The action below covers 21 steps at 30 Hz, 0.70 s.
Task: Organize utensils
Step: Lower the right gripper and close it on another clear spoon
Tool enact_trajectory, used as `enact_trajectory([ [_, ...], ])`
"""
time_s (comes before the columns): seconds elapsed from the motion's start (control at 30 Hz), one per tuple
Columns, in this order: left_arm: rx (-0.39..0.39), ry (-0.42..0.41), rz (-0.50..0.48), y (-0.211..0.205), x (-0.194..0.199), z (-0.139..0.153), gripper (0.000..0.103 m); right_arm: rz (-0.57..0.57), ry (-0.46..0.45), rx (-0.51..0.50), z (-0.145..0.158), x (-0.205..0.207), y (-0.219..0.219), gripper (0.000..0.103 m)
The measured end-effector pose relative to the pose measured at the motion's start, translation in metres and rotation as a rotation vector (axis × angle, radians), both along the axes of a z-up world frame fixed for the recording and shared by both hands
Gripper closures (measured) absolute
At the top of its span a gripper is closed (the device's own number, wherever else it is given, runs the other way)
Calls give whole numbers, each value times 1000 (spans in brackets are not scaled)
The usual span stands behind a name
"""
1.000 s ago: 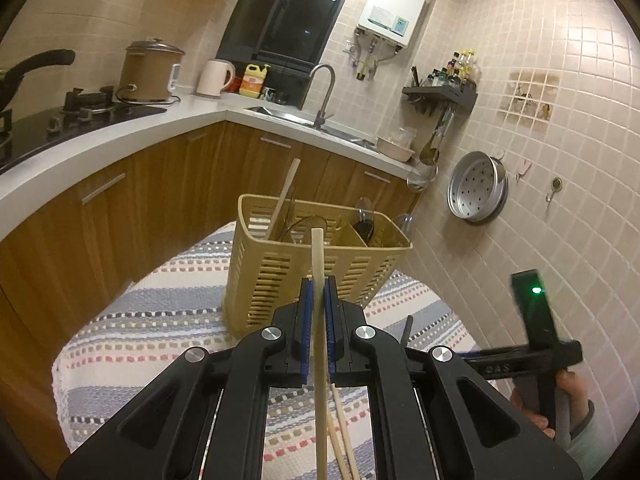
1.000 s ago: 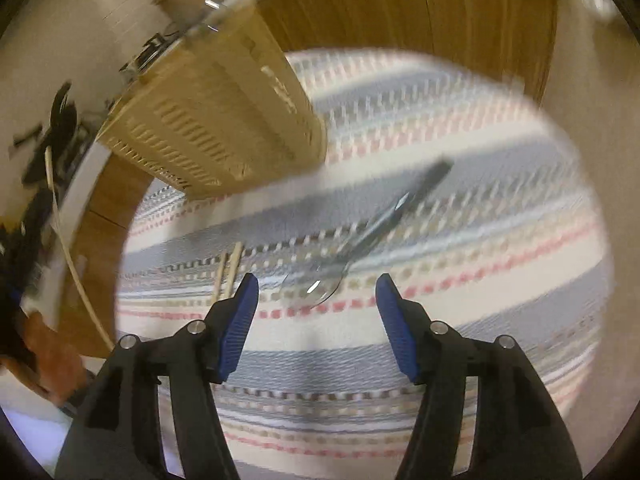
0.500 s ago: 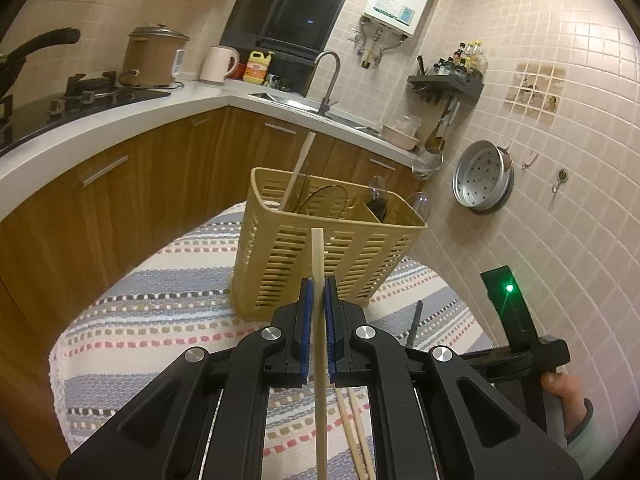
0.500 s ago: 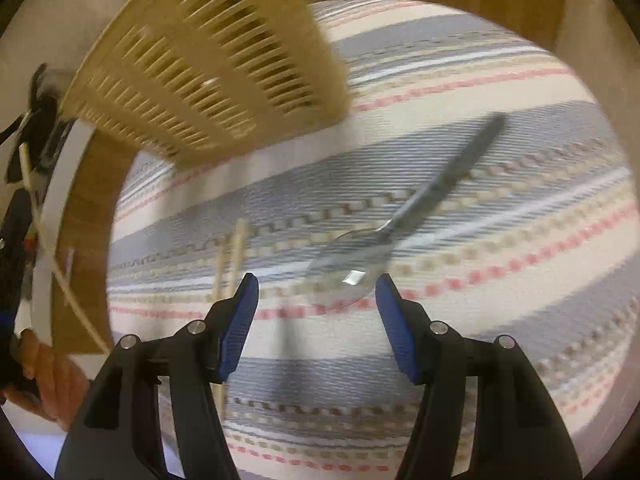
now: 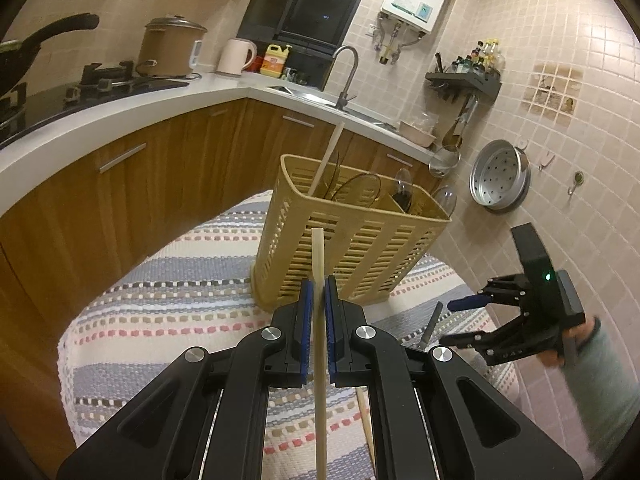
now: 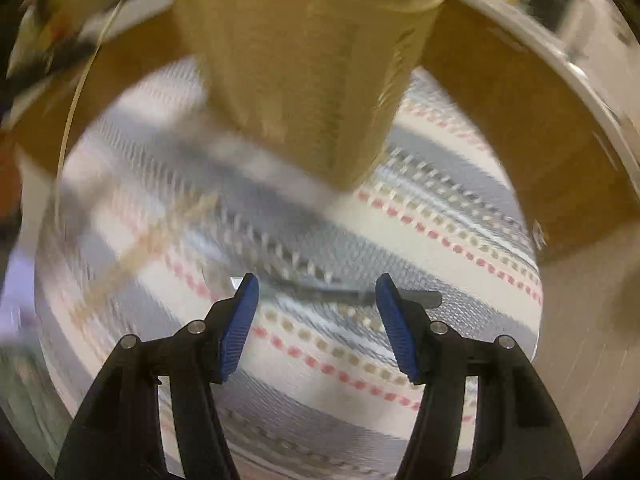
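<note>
My left gripper (image 5: 317, 294) is shut on a pale wooden chopstick (image 5: 319, 264) that points up toward the tan slatted utensil basket (image 5: 344, 252). The basket stands on a striped cloth (image 5: 168, 300) and holds a chopstick, a whisk and spoons. My right gripper (image 6: 316, 300) is open and low over a metal spoon (image 6: 332, 290) lying on the cloth, its handle crossing between the fingers. The right wrist view is blurred. Two more chopsticks (image 6: 132, 252) lie on the cloth to the left. The right gripper also shows in the left wrist view (image 5: 480, 320).
The cloth covers a small round table (image 5: 120, 344). Wooden cabinets (image 5: 120, 184) and a white counter with stove, rice cooker and sink curve behind. A tiled wall (image 5: 560, 160) with a hanging steamer pan is at the right.
My right gripper has swung round and dropped closer to the spoon, which now lies across between its fingers. My left gripper has drawn slightly closer to the basket, still holding the chopstick.
</note>
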<state>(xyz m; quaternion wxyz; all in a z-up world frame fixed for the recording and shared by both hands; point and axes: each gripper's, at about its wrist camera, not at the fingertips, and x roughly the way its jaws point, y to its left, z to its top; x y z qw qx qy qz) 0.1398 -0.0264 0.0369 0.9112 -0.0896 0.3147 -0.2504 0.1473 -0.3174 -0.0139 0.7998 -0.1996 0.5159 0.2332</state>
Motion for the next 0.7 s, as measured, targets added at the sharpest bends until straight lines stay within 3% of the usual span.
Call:
enact_trajectory([
  [0.3, 31, 31, 32, -16, 5, -7, 99, 331, 33, -178, -29, 12, 23, 63],
  [0.4, 29, 42, 48, -16, 6, -8, 99, 387, 78, -172, -31, 22, 27, 64],
  [0.47, 24, 44, 54, -15, 6, -9, 99, 398, 125, -134, -33, 30, 30, 80],
  [0.57, 16, 48, 52, -14, 7, -10, 99, 357, 146, -88, -30, 36, 29, 92],
  [0.7, -6, 38, 36, -12, 3, -8, 99, 173, 152, -57, -28, 37, 21, 94],
])
